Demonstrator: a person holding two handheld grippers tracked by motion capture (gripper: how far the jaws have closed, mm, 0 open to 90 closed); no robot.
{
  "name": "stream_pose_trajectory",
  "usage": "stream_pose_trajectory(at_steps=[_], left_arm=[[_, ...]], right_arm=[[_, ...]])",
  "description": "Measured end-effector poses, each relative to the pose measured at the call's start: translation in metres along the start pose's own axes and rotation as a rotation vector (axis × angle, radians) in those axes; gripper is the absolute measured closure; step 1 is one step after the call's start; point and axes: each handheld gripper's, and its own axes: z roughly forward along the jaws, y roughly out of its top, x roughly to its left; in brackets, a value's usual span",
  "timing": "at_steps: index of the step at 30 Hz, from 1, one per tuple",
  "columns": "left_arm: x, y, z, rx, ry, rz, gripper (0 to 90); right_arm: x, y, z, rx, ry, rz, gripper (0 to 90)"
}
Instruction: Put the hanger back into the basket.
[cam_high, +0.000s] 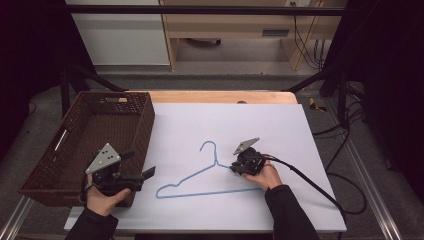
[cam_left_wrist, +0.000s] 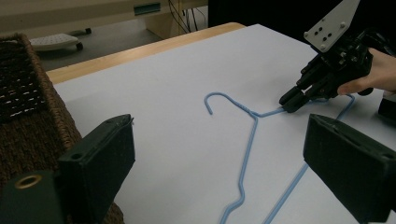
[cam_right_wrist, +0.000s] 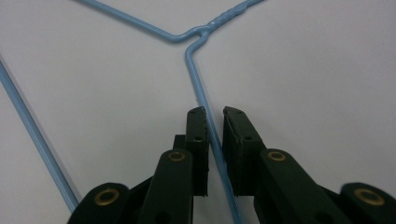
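Note:
A light blue wire hanger (cam_high: 192, 176) lies flat on the white sheet (cam_high: 225, 120), hook pointing away from me. My right gripper (cam_high: 234, 169) is down on the sheet at the hanger's right shoulder, close to the neck. In the right gripper view the shoulder wire (cam_right_wrist: 196, 70) runs between its jaws (cam_right_wrist: 214, 112), which stand nearly together with a thin gap still beside the wire. My left gripper (cam_high: 140, 164) hovers by the basket's near right corner, jaws wide open (cam_left_wrist: 219, 123) with nothing between them, facing the hanger (cam_left_wrist: 252, 135) and the right gripper (cam_left_wrist: 292, 100).
A dark brown woven basket (cam_high: 145, 125) stands at the left of the table, partly over the sheet's left edge. The right gripper's black cable (cam_high: 310, 182) trails off the right side. The bare wooden table edge (cam_high: 220, 96) runs along the back.

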Motion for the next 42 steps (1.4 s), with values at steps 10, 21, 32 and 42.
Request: stream_pose_trajectory(at_steps=[10, 21, 32, 42], left_arm=[[-0.003, 0.000, 0.003, 0.009, -0.006, 0.009, 8.9], [-0.009, -0.001, 0.010, 0.032, -0.020, 0.024, 9.0], [-0.019, -0.001, 0.017, 0.048, -0.037, 0.044, 9.1], [-0.034, 0.001, 0.036, 0.099, -0.065, 0.083, 9.6]], right_arm=[[-0.005, 0.000, 0.001, -0.002, 0.029, -0.023, 84.8], [-0.007, -0.001, -0.001, -0.012, 0.055, -0.052, 86.6], [-0.005, 0.001, -0.014, -0.070, 0.052, -0.078, 87.2], [-0.002, 0.003, -0.026, -0.094, 0.049, -0.085, 87.3]])
